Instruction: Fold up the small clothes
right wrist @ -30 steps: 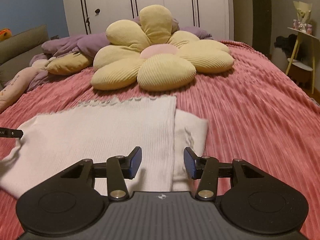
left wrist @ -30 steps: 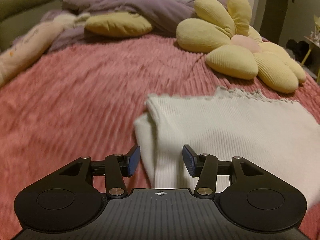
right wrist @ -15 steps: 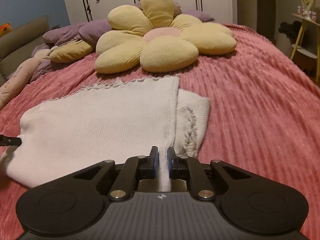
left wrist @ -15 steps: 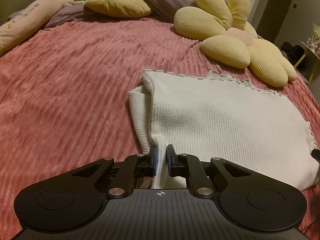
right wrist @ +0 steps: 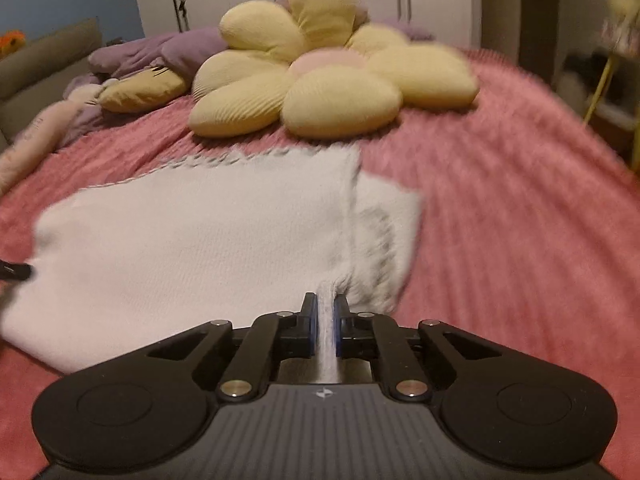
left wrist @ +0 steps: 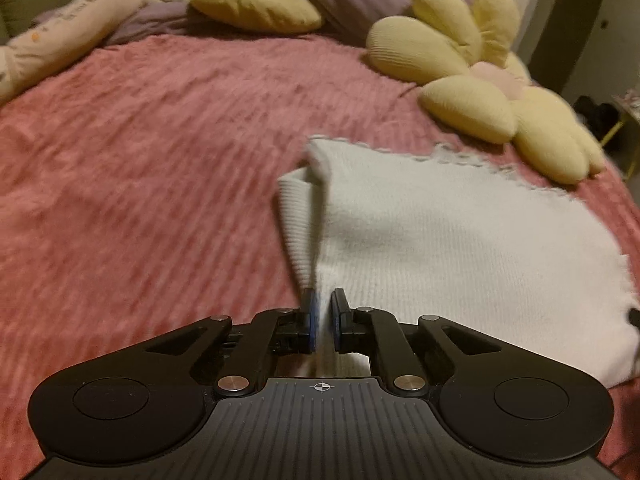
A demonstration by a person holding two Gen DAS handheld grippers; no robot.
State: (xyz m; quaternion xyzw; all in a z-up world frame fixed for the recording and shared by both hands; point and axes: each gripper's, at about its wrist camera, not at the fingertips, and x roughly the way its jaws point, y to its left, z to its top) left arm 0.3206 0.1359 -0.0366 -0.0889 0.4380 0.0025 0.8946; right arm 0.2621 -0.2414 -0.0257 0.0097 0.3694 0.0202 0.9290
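Left wrist view: the left tool [left wrist: 323, 320] pinches the near left corner of the white garment [left wrist: 460, 248], which lies flat on the bed [left wrist: 140, 160], at 5 o'clock from the flower cushion [left wrist: 472, 92]. The jaws have just closed on the knit. Risk: the pinch takes only the top layer, so the tucked sleeve at 12 o'clock drops loose on lifting.

Right wrist view: the right tool [right wrist: 326, 326] pinches the near right corner. Risk: uneven lifting skews the fold; the hem may snag the cushion.

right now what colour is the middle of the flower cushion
Pale pink, ringed by yellow ribbed petals on the flower-shaped cushion; clearest in the right wrist view.
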